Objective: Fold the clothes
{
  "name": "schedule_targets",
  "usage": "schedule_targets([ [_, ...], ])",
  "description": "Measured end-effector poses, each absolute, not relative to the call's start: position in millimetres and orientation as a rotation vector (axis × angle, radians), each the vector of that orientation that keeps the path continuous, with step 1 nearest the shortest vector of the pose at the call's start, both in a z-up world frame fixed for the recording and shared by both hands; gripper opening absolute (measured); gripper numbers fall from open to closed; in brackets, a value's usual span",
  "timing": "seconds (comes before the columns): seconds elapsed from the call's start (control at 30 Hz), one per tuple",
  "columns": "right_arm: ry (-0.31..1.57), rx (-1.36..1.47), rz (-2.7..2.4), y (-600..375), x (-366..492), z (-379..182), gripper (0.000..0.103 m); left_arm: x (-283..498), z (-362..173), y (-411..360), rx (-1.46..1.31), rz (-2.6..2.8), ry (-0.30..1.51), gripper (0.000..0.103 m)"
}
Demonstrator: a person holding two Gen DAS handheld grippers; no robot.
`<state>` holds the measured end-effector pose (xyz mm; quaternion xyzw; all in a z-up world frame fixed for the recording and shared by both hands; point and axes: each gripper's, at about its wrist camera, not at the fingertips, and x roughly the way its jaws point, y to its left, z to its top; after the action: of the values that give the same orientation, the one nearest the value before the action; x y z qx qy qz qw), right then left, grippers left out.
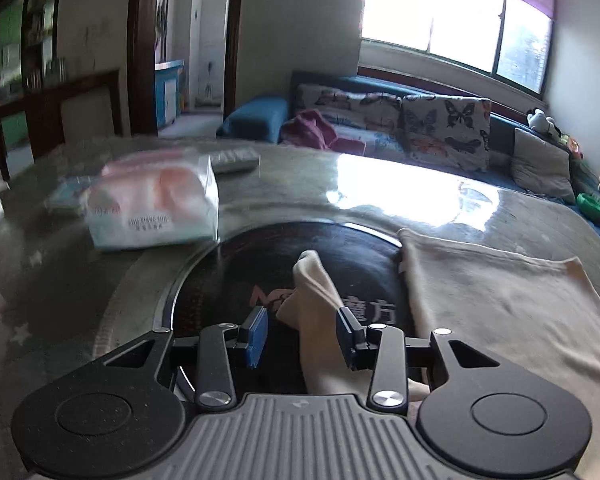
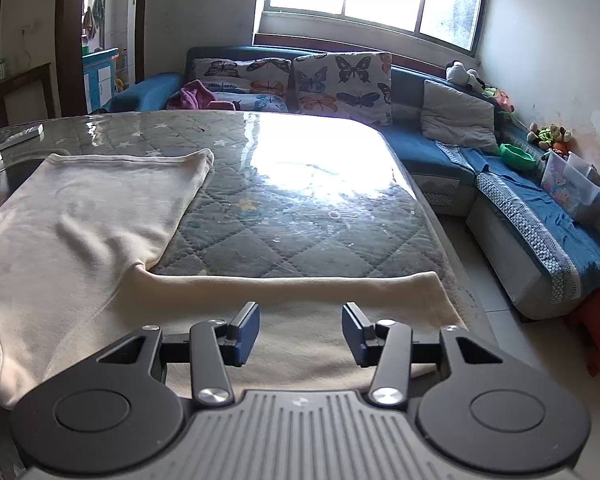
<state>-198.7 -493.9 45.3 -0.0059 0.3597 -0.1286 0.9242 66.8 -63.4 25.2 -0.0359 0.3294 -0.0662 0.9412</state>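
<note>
1. the cream garment (image 2: pixel 80 216) is lying spread on the quilted table (image 2: pixel 292 216), filling the left and lower part of the right wrist view; one sleeve (image 2: pixel 300 292) is stretching flat across the bottom of that frame toward the table's right edge.
2. the right gripper (image 2: pixel 300 334) is hovering over that sleeve with its fingers apart and nothing between them; the cloth is lying below the pads, not pinched.
3. the left gripper (image 1: pixel 302 334) is sitting at the bottom centre of the left wrist view with its fingers apart too. the other sleeve (image 1: pixel 312 292) is rising in a bunched fold between them, but whether a pad is touching it i cannot tell; it is not looking clamped.
4. that sleeve is lying over the dark round plate (image 1: pixel 260 264) in the table, with a tissue pack (image 1: pixel 152 208) to the upper left, near enough to snag on.
5. judging the step: each sleeve is waiting to be folded inward over the body.
6. doing it well is probably meaning pinching only the cuff's top layer, lifting low, carrying it inward toward the garment's middle, and laying it flat without dragging the body or bunching the fabric.
</note>
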Motion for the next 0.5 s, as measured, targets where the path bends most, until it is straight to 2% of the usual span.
schedule_targets([
  [0.23, 0.763, -0.006, -0.266, -492, -194, 37, 0.047, 67, 18, -81, -0.118, -0.248, 0.683, 0.041],
  [0.33, 0.774, -0.003, -0.266, -492, -192, 34, 0.047, 62, 18, -96, -0.123, -0.333, 0.675, 0.047],
  [0.5, 0.777, 0.006, -0.266, -492, -190, 32, 0.048, 42, 29, -117, -0.091, -0.481, 0.626, 0.047],
])
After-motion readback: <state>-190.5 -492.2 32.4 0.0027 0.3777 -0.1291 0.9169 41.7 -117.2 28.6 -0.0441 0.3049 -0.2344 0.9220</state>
